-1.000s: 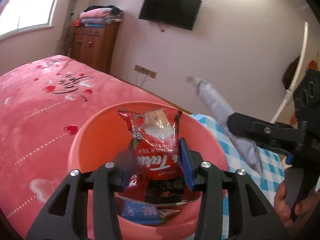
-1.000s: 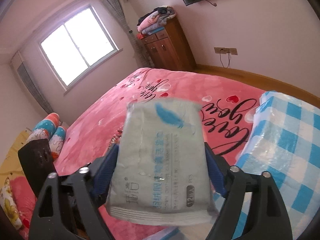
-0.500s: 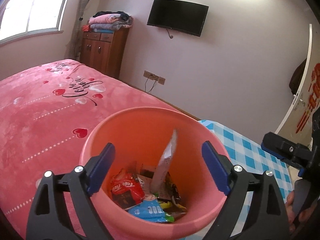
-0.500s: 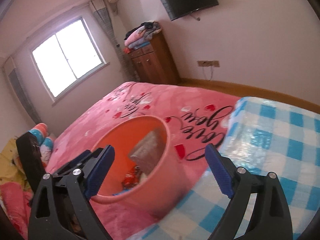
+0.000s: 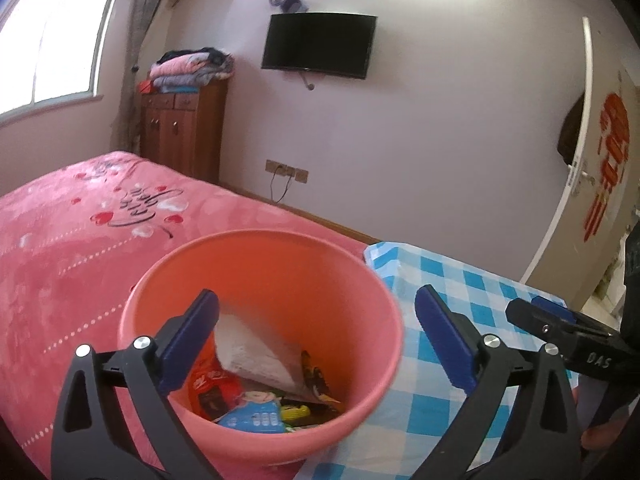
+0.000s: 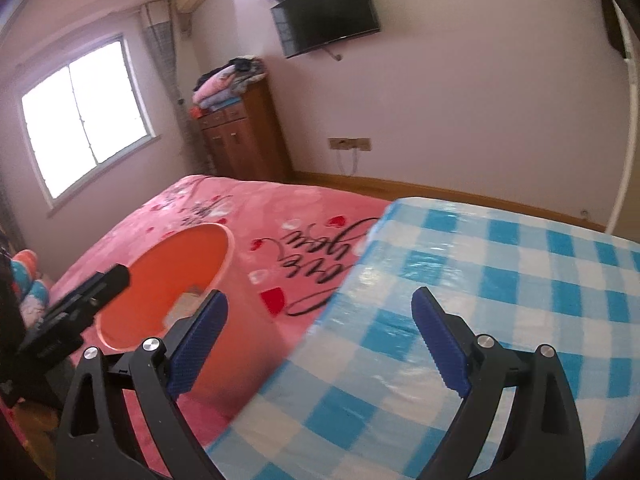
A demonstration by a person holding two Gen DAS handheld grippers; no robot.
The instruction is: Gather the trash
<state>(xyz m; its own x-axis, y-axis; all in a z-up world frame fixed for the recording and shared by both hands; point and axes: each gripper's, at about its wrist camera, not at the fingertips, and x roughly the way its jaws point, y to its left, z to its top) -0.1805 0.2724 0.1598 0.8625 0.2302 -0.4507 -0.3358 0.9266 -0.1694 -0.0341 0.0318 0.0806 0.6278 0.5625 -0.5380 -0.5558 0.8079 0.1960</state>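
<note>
A: Where's the trash?
B: In the pink bucket, straight ahead of the left gripper and just below its spread fingers: a pale wrapper leans upright over a red packet and a blue packet.
A: Is that gripper holding anything?
B: No, its jaws gape wide with nothing between them.
A: And the right gripper?
B: Released too, empty, jaws apart over the blue checked tablecloth. The bucket sits off to its left, beyond the left fingertip, beside the table's edge.
A: What's around it?
B: A pink bedspread past the bucket, then a wooden cabinet with folded clothes on top and a wall television
</note>
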